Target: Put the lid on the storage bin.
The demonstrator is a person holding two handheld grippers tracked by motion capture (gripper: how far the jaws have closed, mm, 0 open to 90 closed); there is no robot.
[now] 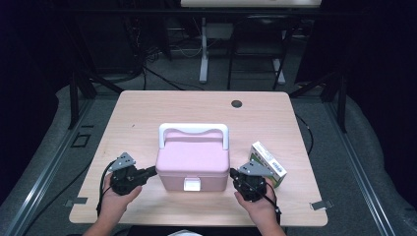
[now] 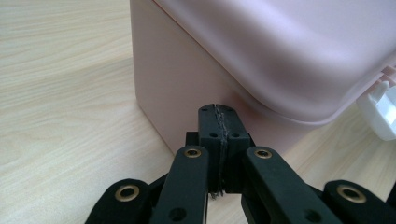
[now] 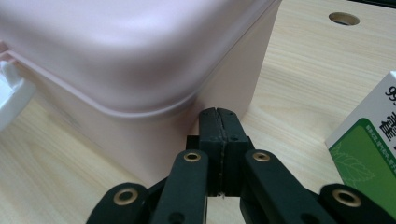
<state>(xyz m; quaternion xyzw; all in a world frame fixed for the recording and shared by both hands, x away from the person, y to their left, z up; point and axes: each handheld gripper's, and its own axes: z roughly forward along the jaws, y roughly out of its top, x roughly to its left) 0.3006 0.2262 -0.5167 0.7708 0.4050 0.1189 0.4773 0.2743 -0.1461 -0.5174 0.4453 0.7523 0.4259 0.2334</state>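
A pink plastic box (image 1: 193, 162) with a white handle (image 1: 193, 130) and a white front latch (image 1: 192, 185) stands at the middle of the wooden table (image 1: 147, 113). My left gripper (image 1: 153, 172) is shut, its tips against the box's lower left wall (image 2: 187, 88). My right gripper (image 1: 231, 172) is shut too, tips at the box's lower right wall (image 3: 224, 88). Nothing is between either pair of jaws. In the gripper views the shut jaws (image 2: 218, 122) (image 3: 218, 122) sit just under the lid's rim.
A white and green carton (image 1: 268, 164) lies just right of the right gripper, also at the edge of the right gripper view (image 3: 369, 140). A round cable hole (image 1: 236, 103) sits at the table's far side. Table legs and cables stand behind the table.
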